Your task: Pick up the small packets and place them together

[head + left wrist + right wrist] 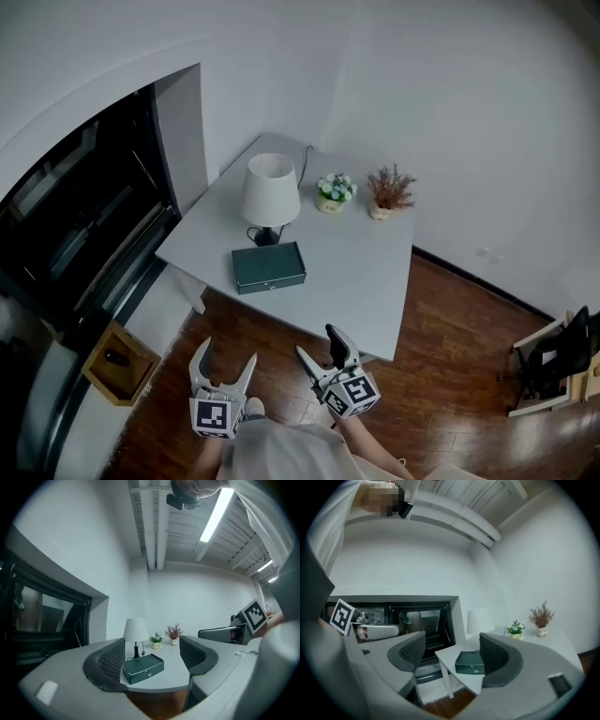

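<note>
Fingers of the left gripper are standing wide apart with nothing between their pads, and the fingers of the right gripper are gaping just as wide, also gripping nothing. Both grippers are hanging side by side over the dark reddish wooden plank floor, short of the near edge of the pale grey rectangular table, and are pointing level toward it. No view is showing small packets clearly enough to say where they lie. A dark green, flat rectangular box with a closed lid is lying on the table near its front left part, well apart from both grippers. Just behind it, a lamp with a white shade on a black stem is standing upright. To the right of the lamp, a small pot of pale flowers and a small pot of reddish-brown dried sprigs are sitting near each other by the white wall. A dark glazed window is filling the left side.
</note>
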Action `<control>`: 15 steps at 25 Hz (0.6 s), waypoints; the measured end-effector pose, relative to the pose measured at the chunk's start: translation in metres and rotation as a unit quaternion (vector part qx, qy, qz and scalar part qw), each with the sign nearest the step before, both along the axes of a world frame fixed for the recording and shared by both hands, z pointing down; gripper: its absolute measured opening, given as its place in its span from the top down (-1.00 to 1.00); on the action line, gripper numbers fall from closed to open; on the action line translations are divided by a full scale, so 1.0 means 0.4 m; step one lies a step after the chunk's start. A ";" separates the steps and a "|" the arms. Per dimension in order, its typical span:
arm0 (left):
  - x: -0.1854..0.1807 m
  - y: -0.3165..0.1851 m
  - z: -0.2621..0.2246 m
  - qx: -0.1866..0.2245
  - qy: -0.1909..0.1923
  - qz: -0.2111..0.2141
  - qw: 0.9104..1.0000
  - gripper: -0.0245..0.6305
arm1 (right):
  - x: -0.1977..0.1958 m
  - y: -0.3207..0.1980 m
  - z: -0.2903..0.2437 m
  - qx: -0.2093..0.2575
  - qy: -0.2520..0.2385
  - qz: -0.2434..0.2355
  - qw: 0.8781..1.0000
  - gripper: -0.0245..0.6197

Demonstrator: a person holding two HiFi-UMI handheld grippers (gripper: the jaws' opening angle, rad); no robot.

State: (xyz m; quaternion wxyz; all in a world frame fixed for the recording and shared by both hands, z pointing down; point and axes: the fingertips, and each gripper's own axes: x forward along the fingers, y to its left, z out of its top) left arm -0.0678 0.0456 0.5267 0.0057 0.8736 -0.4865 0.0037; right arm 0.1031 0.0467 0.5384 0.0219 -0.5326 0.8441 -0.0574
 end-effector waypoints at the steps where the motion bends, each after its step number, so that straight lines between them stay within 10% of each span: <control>1: -0.013 -0.019 0.004 -0.003 0.003 0.000 1.000 -0.13 | -0.006 -0.026 0.000 -0.002 -0.004 0.003 1.000 -0.19; 15: -0.028 -0.222 0.047 -0.027 -0.008 0.004 1.000 -0.13 | -0.017 -0.254 0.111 -0.073 -0.007 -0.017 0.997 -0.18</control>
